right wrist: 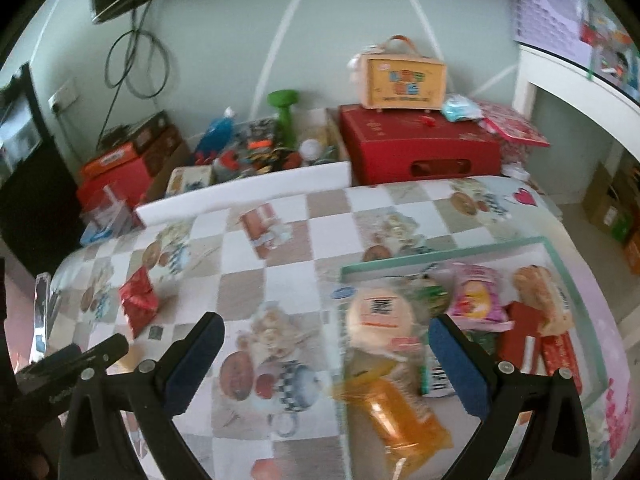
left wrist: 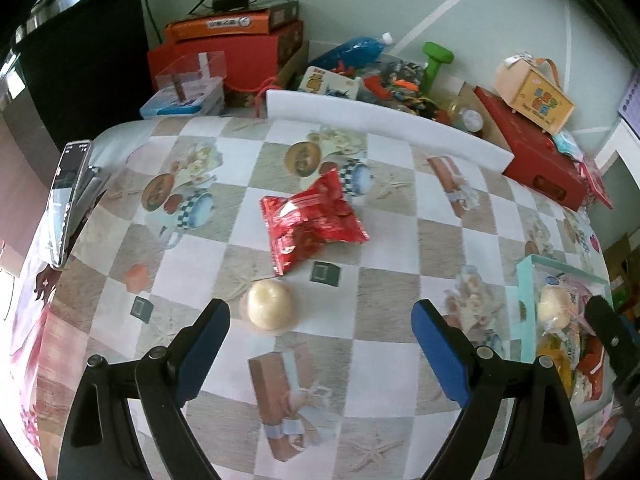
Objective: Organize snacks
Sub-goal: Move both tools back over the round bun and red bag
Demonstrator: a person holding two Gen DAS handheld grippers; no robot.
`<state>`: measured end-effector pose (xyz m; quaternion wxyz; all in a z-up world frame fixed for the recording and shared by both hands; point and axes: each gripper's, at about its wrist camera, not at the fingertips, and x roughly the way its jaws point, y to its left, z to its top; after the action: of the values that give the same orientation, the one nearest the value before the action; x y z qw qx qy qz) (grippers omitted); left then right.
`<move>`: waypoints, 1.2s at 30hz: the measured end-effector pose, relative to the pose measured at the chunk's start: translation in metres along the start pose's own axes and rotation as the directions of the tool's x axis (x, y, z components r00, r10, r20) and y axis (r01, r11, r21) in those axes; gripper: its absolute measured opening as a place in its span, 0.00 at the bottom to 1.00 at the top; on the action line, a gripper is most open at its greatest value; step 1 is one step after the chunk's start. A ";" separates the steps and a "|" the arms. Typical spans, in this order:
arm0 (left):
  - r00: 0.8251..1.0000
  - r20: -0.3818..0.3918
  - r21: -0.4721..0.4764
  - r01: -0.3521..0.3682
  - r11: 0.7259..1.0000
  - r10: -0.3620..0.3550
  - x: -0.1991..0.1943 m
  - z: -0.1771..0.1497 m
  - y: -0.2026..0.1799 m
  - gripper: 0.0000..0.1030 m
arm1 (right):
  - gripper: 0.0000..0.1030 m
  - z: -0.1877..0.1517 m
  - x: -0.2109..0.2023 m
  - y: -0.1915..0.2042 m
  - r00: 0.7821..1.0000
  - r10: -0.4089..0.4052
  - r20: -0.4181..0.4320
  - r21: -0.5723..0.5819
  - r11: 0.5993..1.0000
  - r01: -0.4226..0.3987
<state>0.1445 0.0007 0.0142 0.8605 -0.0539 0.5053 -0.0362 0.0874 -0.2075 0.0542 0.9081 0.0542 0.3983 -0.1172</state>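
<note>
My left gripper is open over the checkered tablecloth, nothing between its blue pads. A round cream bun in clear wrap lies just ahead of its left finger. Beyond it lies a red snack packet, seen also in the right wrist view. My right gripper is open at the left end of a teal-rimmed tray of snacks. A round cream packet, an orange packet and a pink packet lie there. The tray is at the right in the left wrist view.
A phone lies at the table's left edge. Two small dark green squares lie on the cloth. A white foam strip lines the far edge. A red box, a small handled case and toy clutter sit behind.
</note>
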 end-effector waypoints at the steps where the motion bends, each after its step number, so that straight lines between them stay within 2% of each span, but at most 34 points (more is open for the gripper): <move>1: 1.000 -0.005 -0.006 0.002 1.000 -0.002 0.002 0.000 0.004 0.90 | 1.00 -0.001 0.002 0.006 1.000 0.012 -0.005 -0.011 1.000 -0.012; 7: 1.000 -0.021 -0.043 -0.002 0.999 0.001 0.012 0.001 0.022 0.90 | 1.00 -0.010 0.012 0.039 0.993 0.112 -0.037 -0.044 0.992 -0.114; 22: 0.995 -0.102 -0.089 0.007 0.996 -0.016 0.047 -0.012 0.055 0.90 | 1.00 -0.036 0.057 0.078 0.981 0.119 -0.154 -0.114 0.984 -0.137; 29: 0.995 -0.098 -0.075 0.001 0.997 -0.008 0.059 -0.016 0.065 0.90 | 1.00 -0.049 0.077 0.087 0.973 0.095 -0.208 -0.149 0.981 -0.128; 31: 0.995 -0.102 -0.064 -0.008 0.998 0.001 0.062 -0.018 0.066 0.93 | 1.00 -0.051 0.081 0.088 0.972 0.088 -0.218 -0.155 0.980 -0.124; 32: 0.995 -0.097 -0.059 -0.009 0.998 0.003 0.063 -0.017 0.068 1.00 | 1.00 -0.052 0.082 0.088 0.972 0.086 -0.221 -0.156 0.980 -0.122; 36: 0.997 -0.074 -0.048 -0.011 0.999 0.008 0.063 -0.018 0.070 1.00 | 1.00 -0.052 0.083 0.088 0.971 0.080 -0.225 -0.158 0.980 -0.118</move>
<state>0.1600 0.0614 -0.0581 0.8397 -0.0710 0.5379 -0.0218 0.1275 -0.1267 -0.0421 0.8651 0.0086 0.5006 -0.0303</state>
